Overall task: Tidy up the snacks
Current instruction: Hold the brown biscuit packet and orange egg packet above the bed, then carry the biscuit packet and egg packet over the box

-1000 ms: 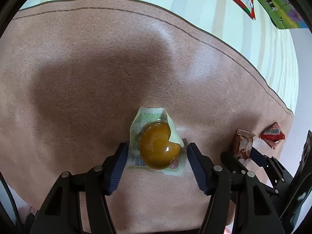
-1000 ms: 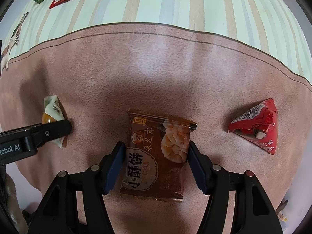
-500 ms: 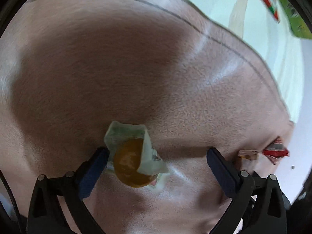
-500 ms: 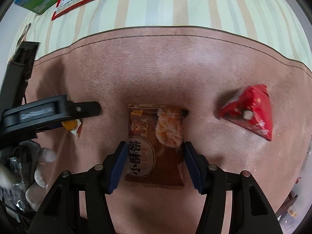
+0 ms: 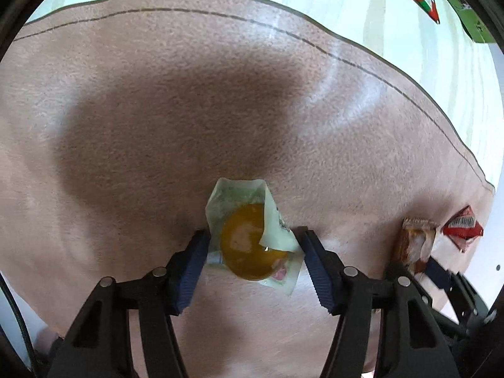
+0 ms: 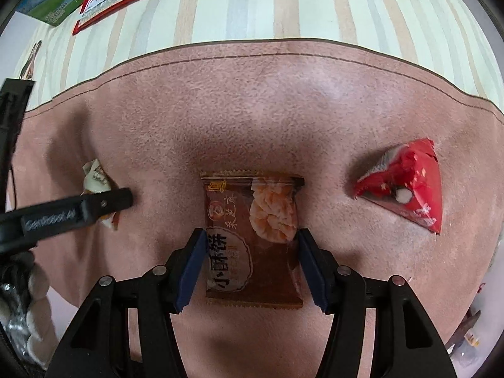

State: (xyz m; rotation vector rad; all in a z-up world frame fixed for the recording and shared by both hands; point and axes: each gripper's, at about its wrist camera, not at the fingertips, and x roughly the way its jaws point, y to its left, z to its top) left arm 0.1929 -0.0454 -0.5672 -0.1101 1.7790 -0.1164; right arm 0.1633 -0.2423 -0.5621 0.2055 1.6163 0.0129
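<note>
Half a second after standing wide apart, the left gripper's (image 5: 253, 256) blue-padded jaws are closing on the orange jelly cup in its pale crinkled wrapper (image 5: 249, 241), pads meeting the wrapper's edges on the pinkish-brown leather mat (image 5: 157, 110). Alongside, the right gripper (image 6: 250, 266) clamps the brown foil biscuit packet (image 6: 252, 239), lying flat on the mat. A red triangular foil snack (image 6: 406, 186) waits untouched nearby. With both packets seemingly secured, lifting them looks imminent.
</note>
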